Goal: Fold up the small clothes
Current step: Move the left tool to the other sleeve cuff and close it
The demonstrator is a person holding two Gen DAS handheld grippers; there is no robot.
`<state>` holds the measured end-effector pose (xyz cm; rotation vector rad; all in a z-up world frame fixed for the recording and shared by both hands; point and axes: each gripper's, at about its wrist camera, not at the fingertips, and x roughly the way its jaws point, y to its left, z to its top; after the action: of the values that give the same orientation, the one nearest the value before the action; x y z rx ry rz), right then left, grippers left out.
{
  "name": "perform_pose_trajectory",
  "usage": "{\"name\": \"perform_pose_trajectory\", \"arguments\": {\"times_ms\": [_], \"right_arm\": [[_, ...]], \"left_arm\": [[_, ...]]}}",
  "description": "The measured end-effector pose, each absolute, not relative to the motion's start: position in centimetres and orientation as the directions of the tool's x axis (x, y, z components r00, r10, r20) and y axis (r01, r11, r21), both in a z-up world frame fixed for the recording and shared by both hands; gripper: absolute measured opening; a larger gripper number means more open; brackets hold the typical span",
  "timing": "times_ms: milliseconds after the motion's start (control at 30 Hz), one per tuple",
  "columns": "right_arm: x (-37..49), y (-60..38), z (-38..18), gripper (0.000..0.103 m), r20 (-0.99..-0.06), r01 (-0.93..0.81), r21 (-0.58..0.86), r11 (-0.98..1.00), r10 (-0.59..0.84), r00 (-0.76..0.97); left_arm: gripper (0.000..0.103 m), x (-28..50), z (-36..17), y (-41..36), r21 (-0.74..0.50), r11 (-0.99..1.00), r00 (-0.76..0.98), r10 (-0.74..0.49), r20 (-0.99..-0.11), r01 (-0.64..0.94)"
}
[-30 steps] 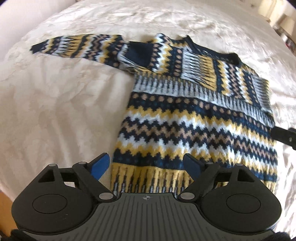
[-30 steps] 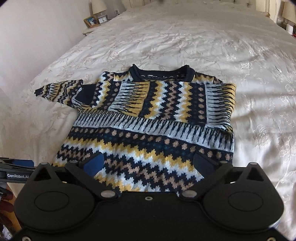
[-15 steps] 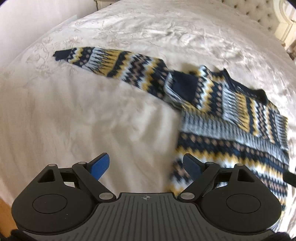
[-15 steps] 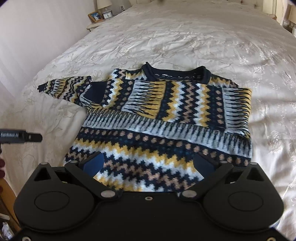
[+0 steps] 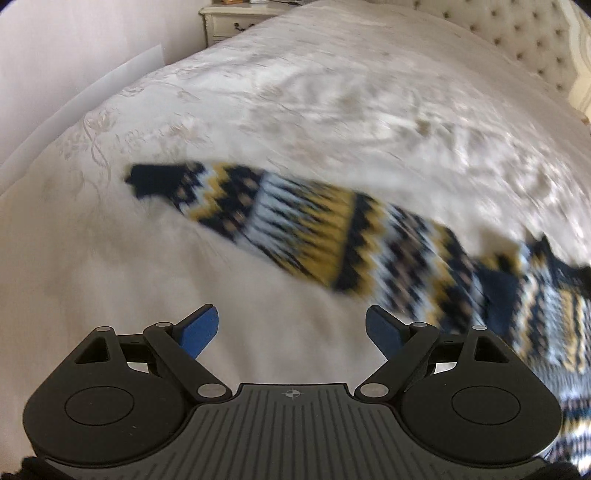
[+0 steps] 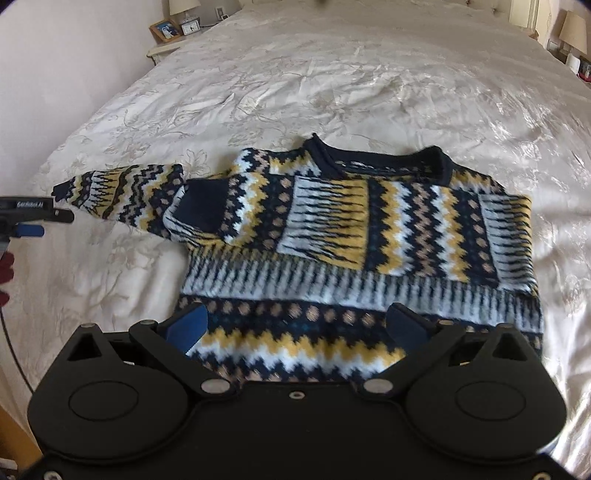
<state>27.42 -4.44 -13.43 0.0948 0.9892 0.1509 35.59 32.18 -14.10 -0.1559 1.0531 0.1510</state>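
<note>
Soft, thick knit sweater [image 6: 354, 251] lies flat on bed [image 6: 332, 92], limp and easy to bunch; pinch outstretched sleeve [image 5: 280, 221] by cuff; both hand-held grippers, left [image 5: 291, 328] and right [image 6: 299, 325], wide and empty

Left wrist cam: rides behind the left tongs [image 5: 291, 328], tilted steeply down at the bed [image 5: 332, 110], close over the outstretched sleeve [image 5: 280, 225] of the sweater; headboard [image 5: 517, 40] top right, nightstand [image 5: 236, 18] top left, frame motion-blurred. Right wrist cam: sits behind the right tongs [image 6: 295, 325], also angled down, low over the sweater [image 6: 351, 236] hem, facing up the bed [image 6: 332, 74] twd the lamps [image 6: 574, 26]. Shared: same sleeve [image 6: 122, 192], sweater shoulder & cream bedspread; left tongs [image 6: 33, 221] poke in at right cam's left edge.
</note>
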Motion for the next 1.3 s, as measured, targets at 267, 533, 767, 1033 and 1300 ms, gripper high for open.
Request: {"name": "perform_pose_trajectory", "arguments": {"times_ms": [267, 533, 767, 1033, 1300], "right_arm": [[31.0, -0.1, -12.6, 0.102, -0.824, -0.112, 0.133, 0.985, 0.172, 0.54], [34.0, 2.3, -12.6, 0.102, -0.83, -0.147, 0.128, 0.981, 0.187, 0.526], [34.7, 3.4, -14.5, 0.103, -0.865, -0.144, 0.128, 0.981, 0.182, 0.468], [34.1, 4.3, -16.3, 0.103, -0.899, -0.158, 0.123, 0.98, 0.177, 0.4], [34.2, 4.9, -15.6, 0.102, -0.891, -0.176, 0.137, 0.975, 0.199, 0.408]], "left_arm": [[0.088, 40.8, -17.1, 39.4, -0.132, 0.955, 0.495, 0.018, -0.869, -0.266], [0.097, 43.8, -21.6, 41.2, -0.179, 0.944, 0.447, -0.037, -0.894, -0.279], [0.102, 44.0, -22.9, 41.0, -0.174, 0.941, 0.453, -0.025, -0.891, -0.291], [0.102, 43.3, -23.1, 40.2, -0.14, 0.944, 0.494, 0.028, -0.869, -0.3], [0.022, 43.4, -21.2, 40.1, -0.128, 0.94, 0.53, 0.063, -0.846, -0.316]]}}
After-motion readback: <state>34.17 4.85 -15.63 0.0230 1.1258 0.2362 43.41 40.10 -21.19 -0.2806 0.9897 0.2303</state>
